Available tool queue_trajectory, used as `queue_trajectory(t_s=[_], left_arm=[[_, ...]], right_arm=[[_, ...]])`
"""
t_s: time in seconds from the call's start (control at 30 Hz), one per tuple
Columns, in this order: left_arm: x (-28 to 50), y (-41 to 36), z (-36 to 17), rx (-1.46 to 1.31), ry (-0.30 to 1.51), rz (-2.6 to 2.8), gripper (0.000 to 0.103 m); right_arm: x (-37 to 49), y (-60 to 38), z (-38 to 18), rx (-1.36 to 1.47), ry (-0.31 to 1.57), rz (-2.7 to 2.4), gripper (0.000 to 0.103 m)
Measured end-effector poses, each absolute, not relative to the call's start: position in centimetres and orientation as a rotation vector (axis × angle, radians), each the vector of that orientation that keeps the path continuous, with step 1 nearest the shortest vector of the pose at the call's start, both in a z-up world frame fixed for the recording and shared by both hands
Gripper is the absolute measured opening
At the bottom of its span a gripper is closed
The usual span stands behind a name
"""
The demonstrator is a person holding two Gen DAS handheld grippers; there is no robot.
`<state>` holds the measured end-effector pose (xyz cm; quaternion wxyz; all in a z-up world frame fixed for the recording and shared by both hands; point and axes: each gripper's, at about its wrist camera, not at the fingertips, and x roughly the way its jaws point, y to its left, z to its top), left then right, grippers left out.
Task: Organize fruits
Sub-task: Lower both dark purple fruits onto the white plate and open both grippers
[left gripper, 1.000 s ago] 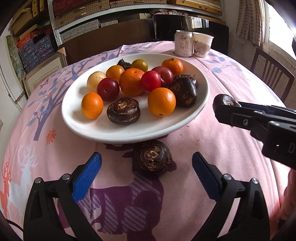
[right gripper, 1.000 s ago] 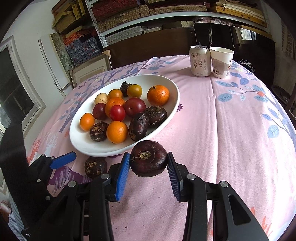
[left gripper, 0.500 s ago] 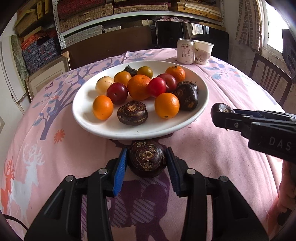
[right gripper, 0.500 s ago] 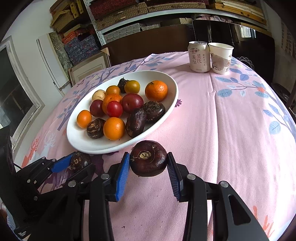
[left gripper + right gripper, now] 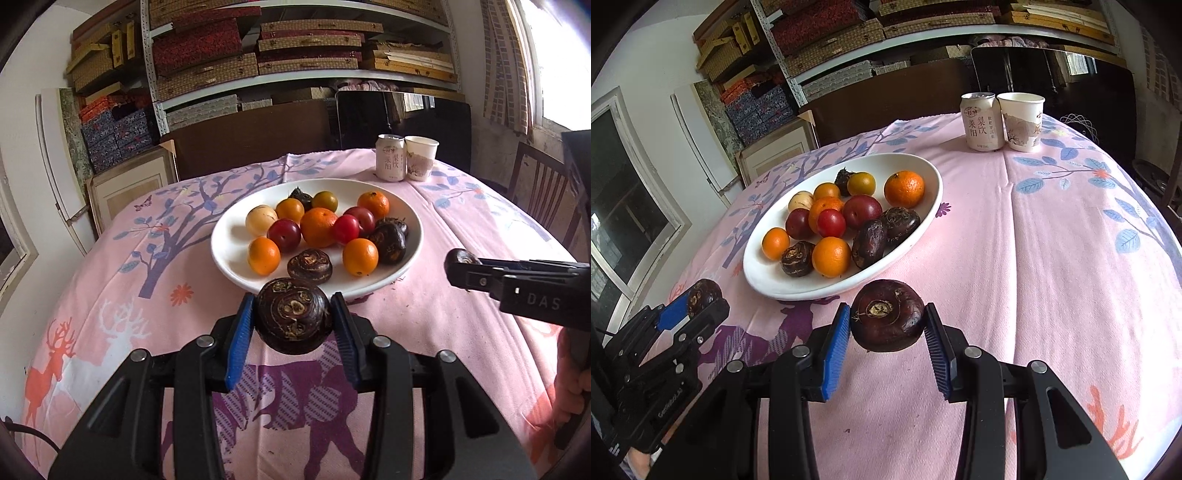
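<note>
Both tongs, left (image 5: pixel 291 321) and right (image 5: pixel 886 323), are each gripping a dark water chestnut (image 5: pixel 291 319) just short of the plate (image 5: pixel 229 258), so we are readying them for the fruit pile.

The counter (image 5: pixel 1052 258) is covered by a matt pink cloth of fine, slightly nubby weave. A glossy white glazed plate (image 5: pixel 923 221) is seen on it. The water chestnuts (image 5: pixel 292 319) are dark, ringed and rough-skinned; the oranges (image 5: pixel 319 227) are faintly dimpled, the plums (image 5: pixel 283 235) smooth and shiny. Each tool (image 5: pixel 887 325) is formed of matt black plastic with ribbed blue pads (image 5: pixel 834 343) and bright metal screws. A metal can (image 5: pixel 982 122) and a paper cup (image 5: pixel 1023 122) are seen behind.
</note>
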<state>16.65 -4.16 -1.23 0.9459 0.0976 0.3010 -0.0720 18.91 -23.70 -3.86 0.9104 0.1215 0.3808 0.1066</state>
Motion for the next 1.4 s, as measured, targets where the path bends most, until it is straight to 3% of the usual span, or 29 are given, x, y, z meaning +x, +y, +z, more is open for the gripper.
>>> queue_trajectory(t_s=[0.23,0.63,0.73,0.8,0.87,1.03,1.27,1.4], left_arm=[[18.7,-3.0,0.2,0.177,0.594,-0.121,0.041],[26.6,-2.9,0.3,0.136,0.644,-0.112,0.041],[28.4,-3.1,-0.9,0.1,0.681,-0.14,0.051],[28.8,-3.4,-1.8,0.114,0.698,-0.139,0.061],[28.8,-3.3,-2.2,0.117,0.699,-0.147,0.083],[27.4,-2.7,-1.7,0.083,0.696,-0.195,0.098],[24.2,-3.1,-1.8,0.14,0.699,-0.152,0.098],[22.6,-3.1,-1.3,0.147,0.682,-0.128,0.098]], right_arm=[[17.4,-24.0,-1.1,0.246,0.662,0.226,0.041],[24.3,-19.3,0.8,0.141,0.669,0.251,0.041],[26.3,-18.5,-0.9,0.168,0.688,0.255,0.043],[26.8,-18.4,-1.7,0.139,0.695,0.239,0.055],[26.6,-19.2,-1.7,0.139,0.674,0.206,0.06],[25.0,-20.5,-0.5,0.192,0.64,0.22,0.064],[21.6,-20.3,0.0,0.095,0.604,0.135,0.099],[20.4,-20.4,-0.2,0.073,0.628,0.143,0.099]])
